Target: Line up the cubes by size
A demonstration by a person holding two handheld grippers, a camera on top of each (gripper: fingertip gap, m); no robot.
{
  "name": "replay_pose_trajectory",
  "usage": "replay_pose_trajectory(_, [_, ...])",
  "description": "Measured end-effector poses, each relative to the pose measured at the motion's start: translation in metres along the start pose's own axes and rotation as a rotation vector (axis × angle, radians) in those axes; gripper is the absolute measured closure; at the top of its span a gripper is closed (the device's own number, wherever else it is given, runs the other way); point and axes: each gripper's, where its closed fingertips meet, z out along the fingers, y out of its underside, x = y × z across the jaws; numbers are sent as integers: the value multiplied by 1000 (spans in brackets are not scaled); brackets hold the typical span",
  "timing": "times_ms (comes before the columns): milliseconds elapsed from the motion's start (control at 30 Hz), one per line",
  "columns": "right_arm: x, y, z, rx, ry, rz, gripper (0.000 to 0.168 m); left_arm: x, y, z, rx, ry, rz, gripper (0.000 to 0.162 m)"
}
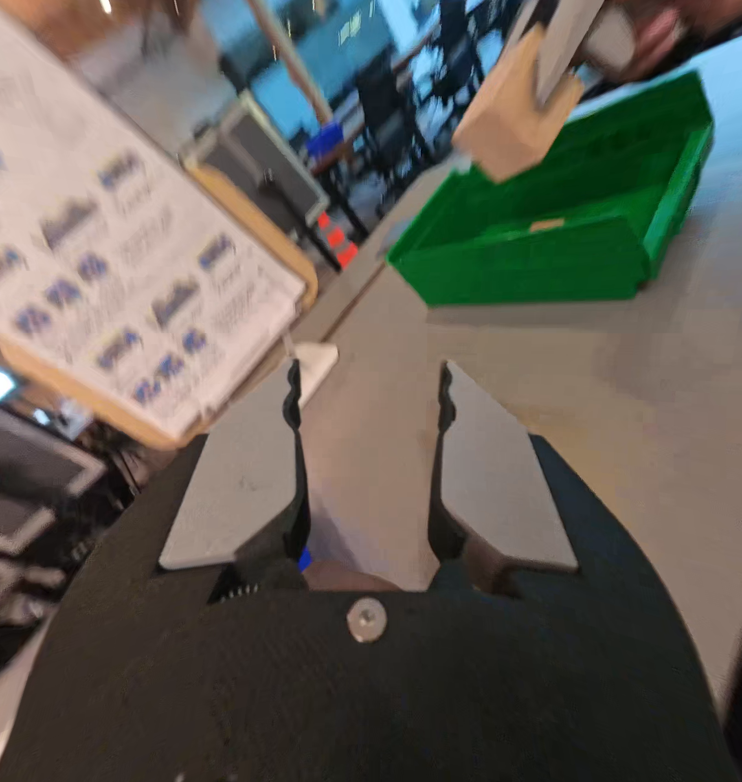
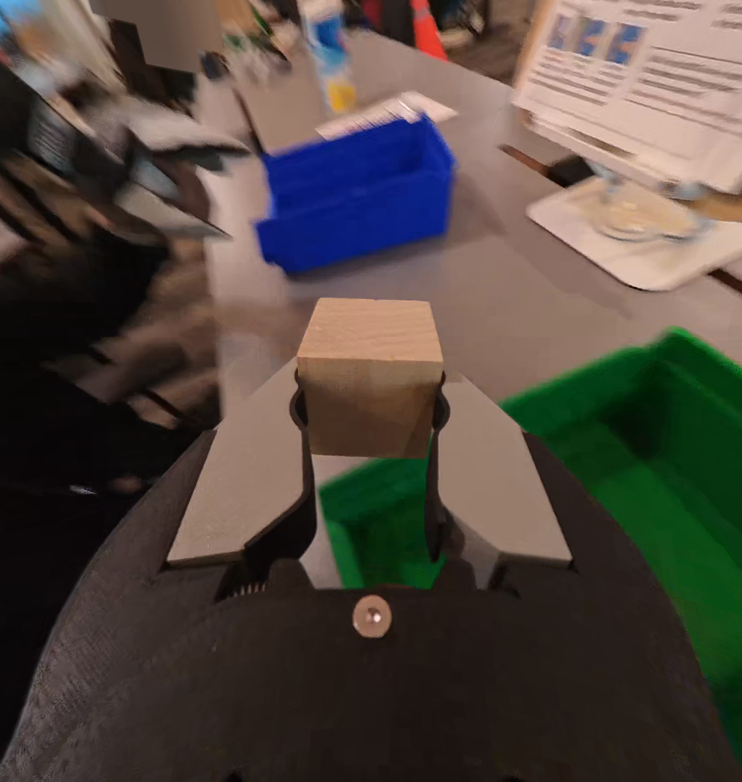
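My right gripper (image 2: 369,393) is shut on a plain wooden cube (image 2: 367,376) and holds it in the air over the near edge of a green bin (image 2: 640,444). The same cube (image 1: 513,114) shows in the left wrist view at the top right, held by the right gripper's fingers (image 1: 559,55) above the green bin (image 1: 551,254). A small tan piece (image 1: 547,225) lies inside that bin; I cannot tell whether it is a cube. My left gripper (image 1: 369,372) is open and empty, low over the grey table (image 1: 572,381).
A blue bin (image 2: 361,207) stands on the table beyond the cube. A white tray (image 2: 640,249) with a clear glass dish (image 2: 640,216) sits at the right. A poster board (image 1: 119,262) leans at the left table edge. An orange cone (image 2: 428,29) stands far back.
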Motion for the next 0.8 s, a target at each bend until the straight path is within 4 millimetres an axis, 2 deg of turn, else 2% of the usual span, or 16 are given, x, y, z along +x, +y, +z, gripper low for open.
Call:
replay_pose_trajectory(167, [84, 56, -55, -421, 359, -249, 111, -29, 72, -64, -187, -50, -198, 96])
replay_pose_trajectory(267, [114, 104, -72, -756, 405, -349, 111, -37, 114, -87, -304, -44, -279, 95])
replay_pose_trajectory(333, [122, 130, -72, -913, 365, -386, 111, -36, 137, -94, -370, -15, -348, 95])
replay_pose_trajectory(433, [122, 158, -59, -1045, 258, -413, 111, -28, 163, -96, -436, 33, -387, 95])
replay_pose_trajectory(567, [129, 182, -51, -1166, 185, -442, 111, -23, 190, -86, -498, 52, -432, 93])
replay_pose_trajectory(633, [131, 187, -46, -1184, 161, -447, 111, -12, 196, -77, -511, 90, -447, 94])
replay_pose_trajectory(733, [130, 184, -36, -1142, 139, -455, 111, 4, 194, -60, -508, 127, -431, 96])
replay_pose_trajectory(800, [130, 184, -35, -1141, 142, -452, 111, 9, 192, -49, -505, 124, -412, 88])
